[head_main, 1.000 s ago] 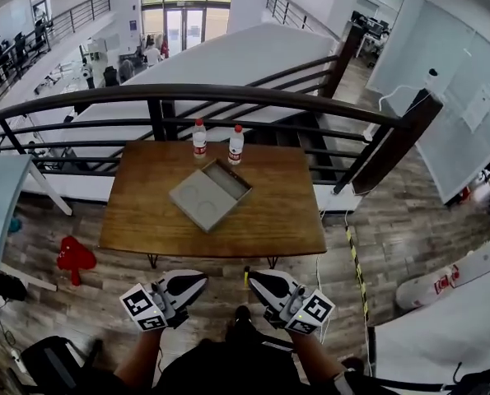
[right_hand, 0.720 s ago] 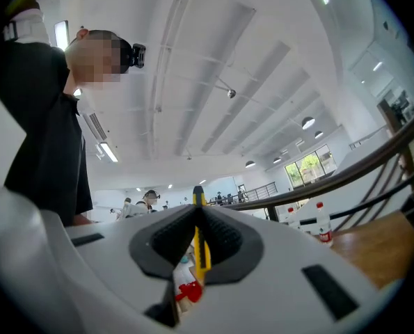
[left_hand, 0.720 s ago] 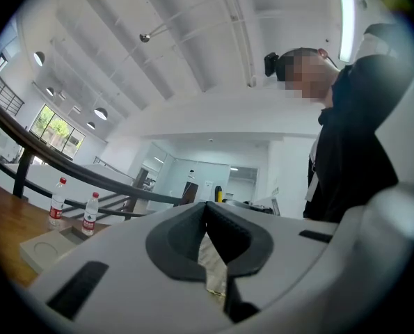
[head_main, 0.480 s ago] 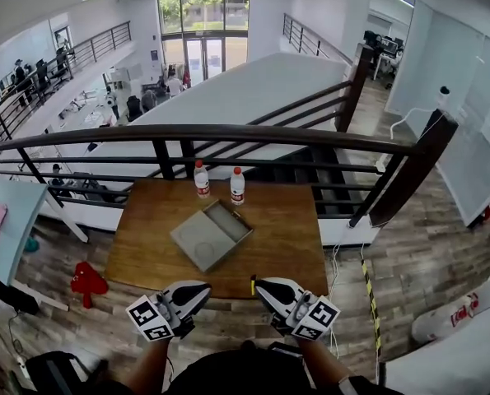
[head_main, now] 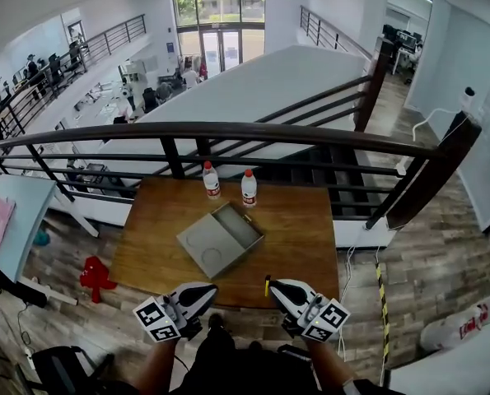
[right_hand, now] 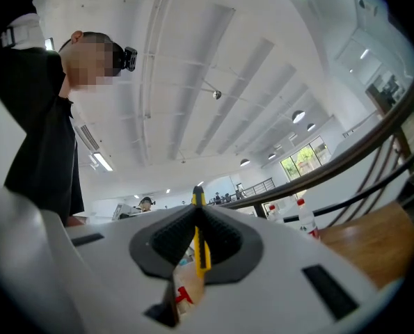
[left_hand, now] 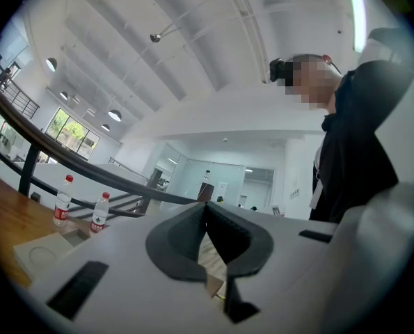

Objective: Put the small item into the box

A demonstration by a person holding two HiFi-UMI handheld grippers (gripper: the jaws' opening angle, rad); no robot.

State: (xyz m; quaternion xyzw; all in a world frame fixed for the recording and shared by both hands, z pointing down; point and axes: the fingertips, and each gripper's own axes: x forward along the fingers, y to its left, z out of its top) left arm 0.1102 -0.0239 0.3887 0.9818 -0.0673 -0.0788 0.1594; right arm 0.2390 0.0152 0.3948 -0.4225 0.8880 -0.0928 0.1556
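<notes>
An open grey box lies on the wooden table, its lid folded flat toward me. Below the table's near edge, my right gripper is shut on a thin yellow small item that sticks out past the jaw tips. In the right gripper view the yellow small item stands upright between the closed jaws of that gripper. My left gripper is also at the near edge, left of the right one. Its jaws meet with nothing between them.
Two water bottles with red caps stand at the table's far edge, behind the box. A dark railing runs behind the table. A red object lies on the floor at the left. A stairwell drops beyond the rail.
The table and box have slid lower and to the right in the head view. Both grippers now sit closer to the table's near edge, the right still holding the yellow item.
</notes>
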